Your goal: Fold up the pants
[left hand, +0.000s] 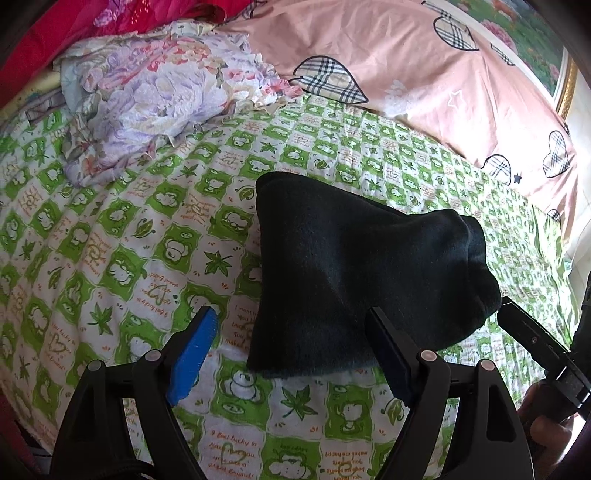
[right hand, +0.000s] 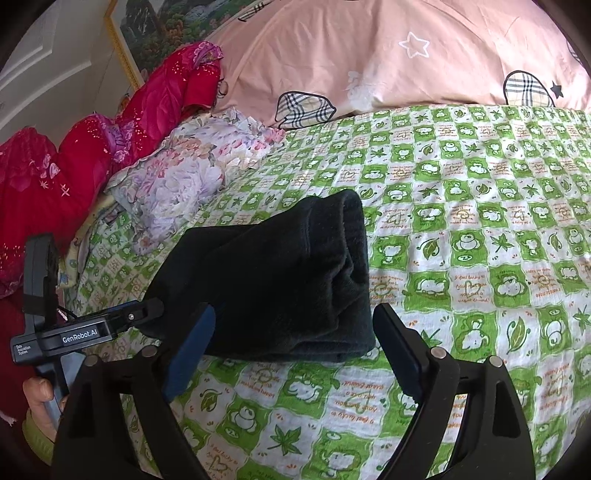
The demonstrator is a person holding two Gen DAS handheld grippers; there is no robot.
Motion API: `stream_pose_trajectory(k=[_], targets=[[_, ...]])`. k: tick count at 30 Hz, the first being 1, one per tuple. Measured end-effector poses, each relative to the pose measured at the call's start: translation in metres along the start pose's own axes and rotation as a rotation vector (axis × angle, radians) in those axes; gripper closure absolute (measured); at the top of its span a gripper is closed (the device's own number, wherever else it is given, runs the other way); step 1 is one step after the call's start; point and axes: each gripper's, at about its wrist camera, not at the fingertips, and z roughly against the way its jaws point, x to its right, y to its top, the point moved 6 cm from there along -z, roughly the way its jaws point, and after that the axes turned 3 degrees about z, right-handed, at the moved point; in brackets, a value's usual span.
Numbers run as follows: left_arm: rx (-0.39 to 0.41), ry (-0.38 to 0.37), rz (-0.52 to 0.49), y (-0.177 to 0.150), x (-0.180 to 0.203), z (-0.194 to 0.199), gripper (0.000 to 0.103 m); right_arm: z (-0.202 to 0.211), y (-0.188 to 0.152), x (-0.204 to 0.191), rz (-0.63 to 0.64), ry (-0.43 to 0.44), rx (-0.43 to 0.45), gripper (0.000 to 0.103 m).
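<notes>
The dark green fleece pants [left hand: 354, 273] lie folded into a compact bundle on the green and white checked bed sheet [left hand: 129, 266]. They also show in the right wrist view [right hand: 280, 288]. My left gripper [left hand: 291, 325] is open, its fingers standing either side of the bundle's near edge, holding nothing. My right gripper [right hand: 295, 325] is open too, just short of the bundle's near edge. The left gripper's body [right hand: 74, 334] shows at the left of the right wrist view, and the right gripper's body [left hand: 535, 339] shows at the right of the left wrist view.
A crumpled floral cloth [left hand: 147, 110] lies at the back left of the bed. A pink quilt with plaid hearts [left hand: 424, 74] runs along the back. Red bedding [right hand: 92, 147] is heaped on the left. A framed picture [right hand: 147, 33] hangs on the wall.
</notes>
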Motion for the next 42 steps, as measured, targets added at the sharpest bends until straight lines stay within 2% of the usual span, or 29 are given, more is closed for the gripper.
stream_pose_trajectory(k=[11, 25, 34, 42], targets=[[0.051, 0.084, -0.059, -0.013, 0.009, 0.018, 0.018, 0.012, -0.008, -0.012, 0.043, -0.023, 0.020, 0.007], [0.155, 0.180, -0.121, -0.027, 0.014, 0.036, 0.016, 0.015, -0.029, -0.029, 0.141, -0.049, 0.085, 0.004], [0.139, 0.167, -0.129, -0.035, 0.012, 0.029, 0.015, 0.006, -0.036, -0.029, 0.164, -0.074, 0.071, 0.004], [0.156, 0.166, -0.150, -0.040, 0.011, 0.026, 0.013, -0.004, -0.041, -0.026, 0.174, -0.085, 0.068, 0.003]])
